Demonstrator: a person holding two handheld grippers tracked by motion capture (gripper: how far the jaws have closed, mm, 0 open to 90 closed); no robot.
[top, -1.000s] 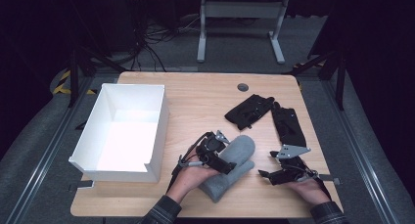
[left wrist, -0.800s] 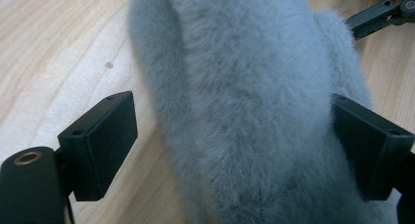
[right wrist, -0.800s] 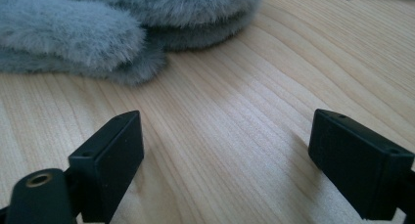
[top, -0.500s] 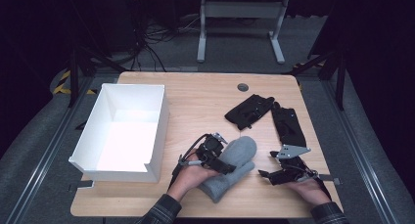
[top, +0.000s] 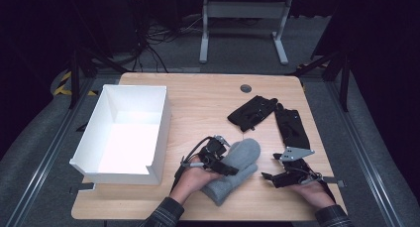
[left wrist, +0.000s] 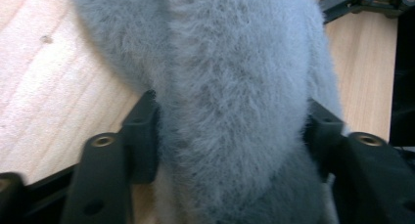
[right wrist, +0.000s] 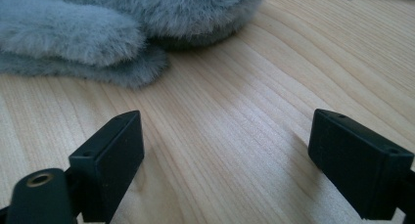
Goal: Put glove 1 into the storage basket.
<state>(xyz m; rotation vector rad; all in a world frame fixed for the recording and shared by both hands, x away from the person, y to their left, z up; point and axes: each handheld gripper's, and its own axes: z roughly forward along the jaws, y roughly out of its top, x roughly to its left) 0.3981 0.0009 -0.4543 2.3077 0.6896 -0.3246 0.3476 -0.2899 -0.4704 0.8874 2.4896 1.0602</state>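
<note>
A grey fluffy mitten lies on the wooden table near the front, right of the middle. My left gripper reaches onto it from the left. In the left gripper view its jaws have just been closing with the mitten between them, and both pads now press into the fur. My right gripper rests low on the table to the mitten's right, pointing left at it. It stands open over bare wood, and the mitten lies a short way beyond its tips.
A white open box stands at the left of the table. Two black gloves lie at the back right, just behind my right gripper. A small round grommet sits near the far edge.
My left gripper's jaws have drawn together on the grey mitten. Both hands have hardly moved, and the mitten lies where it was.
</note>
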